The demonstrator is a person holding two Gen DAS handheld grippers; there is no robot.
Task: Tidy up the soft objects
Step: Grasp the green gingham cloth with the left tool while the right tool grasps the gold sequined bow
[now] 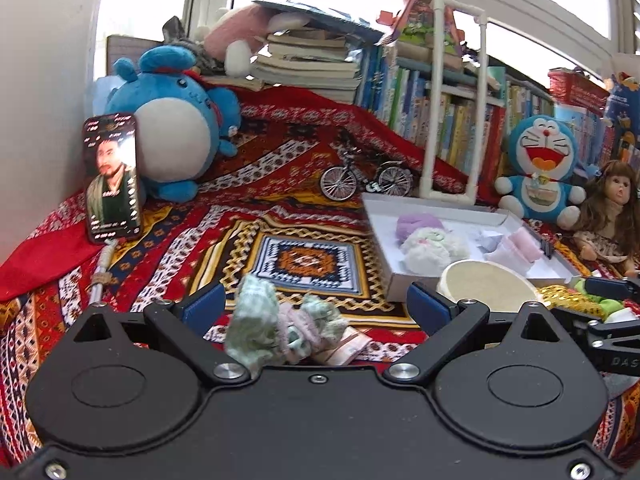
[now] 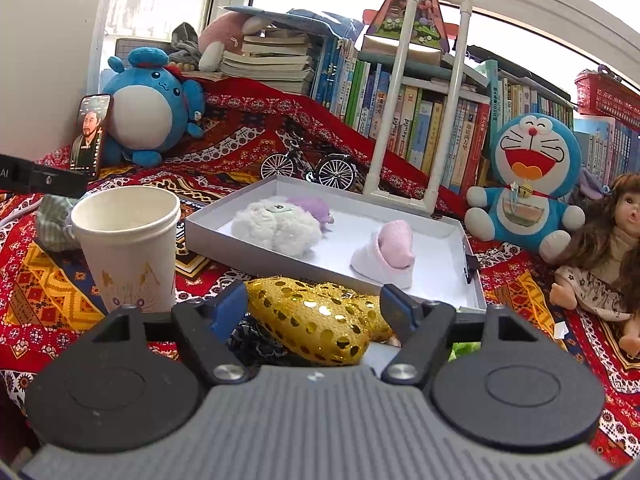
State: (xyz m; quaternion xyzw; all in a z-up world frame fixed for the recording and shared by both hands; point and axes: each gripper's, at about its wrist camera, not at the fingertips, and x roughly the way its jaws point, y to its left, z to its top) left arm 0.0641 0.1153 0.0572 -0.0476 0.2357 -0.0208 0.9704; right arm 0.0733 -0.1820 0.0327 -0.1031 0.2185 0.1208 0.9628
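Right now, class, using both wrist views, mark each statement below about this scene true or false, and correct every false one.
1. The white tray holds a fluffy white soft toy. True.
2. The paper cup lies tipped on its side. False: it stands upright on the patterned cloth.
3. A gold sequined item sits between the fingers of the right tool. True; the pads are not pressing on it.
4. The left tool is clamped shut on the green cloth bundle. False: its fingers stand wide apart around it.
5. The model bicycle is inside the tray. False: it stands behind it.
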